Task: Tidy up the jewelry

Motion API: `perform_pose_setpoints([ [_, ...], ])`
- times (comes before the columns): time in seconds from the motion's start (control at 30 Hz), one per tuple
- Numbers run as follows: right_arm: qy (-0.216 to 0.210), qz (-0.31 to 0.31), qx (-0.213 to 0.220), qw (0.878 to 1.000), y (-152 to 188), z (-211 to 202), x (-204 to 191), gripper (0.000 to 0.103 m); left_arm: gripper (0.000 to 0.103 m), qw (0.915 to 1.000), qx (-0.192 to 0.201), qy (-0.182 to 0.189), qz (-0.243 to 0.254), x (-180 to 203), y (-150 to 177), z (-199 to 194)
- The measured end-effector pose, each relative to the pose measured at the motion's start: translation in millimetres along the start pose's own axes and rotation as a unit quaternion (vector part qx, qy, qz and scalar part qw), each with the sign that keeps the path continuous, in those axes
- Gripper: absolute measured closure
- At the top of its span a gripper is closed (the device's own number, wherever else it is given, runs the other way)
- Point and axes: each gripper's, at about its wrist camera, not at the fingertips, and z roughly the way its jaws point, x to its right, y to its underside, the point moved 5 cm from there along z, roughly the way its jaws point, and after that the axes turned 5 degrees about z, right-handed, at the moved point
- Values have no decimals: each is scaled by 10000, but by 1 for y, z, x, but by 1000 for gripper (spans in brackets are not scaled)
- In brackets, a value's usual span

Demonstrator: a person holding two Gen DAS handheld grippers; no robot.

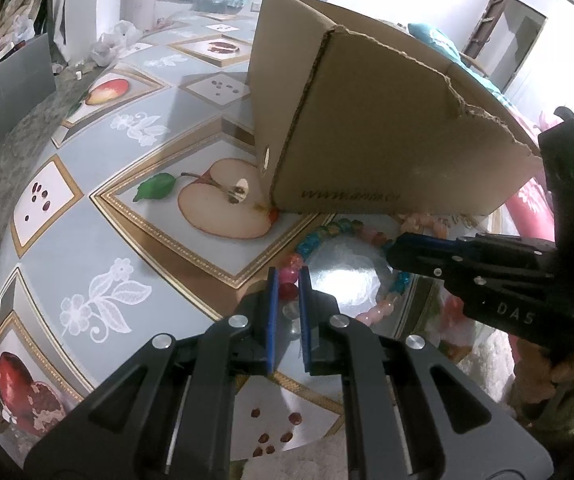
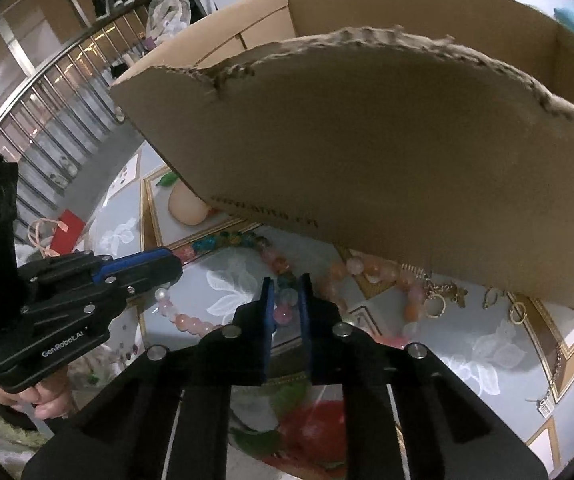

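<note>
beaded necklace [image 1: 319, 240] looped flat beside box [image 1: 387, 128], both tools pinching its beads

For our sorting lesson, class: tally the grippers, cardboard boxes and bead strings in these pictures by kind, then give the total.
Grippers: 2 (left gripper, right gripper)
Cardboard box: 1
Bead strings: 2 (multicoloured string, peach string)
Total: 5

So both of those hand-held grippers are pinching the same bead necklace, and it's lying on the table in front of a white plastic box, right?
Not quite: the box is brown cardboard with a torn top edge, not white plastic, as the right wrist view shows. The rest holds: the left hand-held gripper and right hand-held gripper each pinch the bead necklace on the table.
</note>
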Motion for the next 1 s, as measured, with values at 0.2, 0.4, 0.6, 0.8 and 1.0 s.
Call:
perform_pose_setpoints([
  [0.2,-147,35,170,9997,-2,-14,-2,93,94,9999,73,77,-57,2,-3,-6],
  [0.4,-293,72,284,9991,0,-29,-5,93,94,9997,250,47,1,11,-8,-24],
  [0.6,-393,97,519,9978,2,-51,-8,93,94,9990,439,98,79,24,-12,-47],
  [0.8,-473,-20,954,9943,-7,-92,-16,93,94,9958,835,231,302,44,-31,-83],
  [1.0,-406,-449,1548,9861,-45,-139,-29,93,94,9869,1378,442,719,68,-81,-120],
])
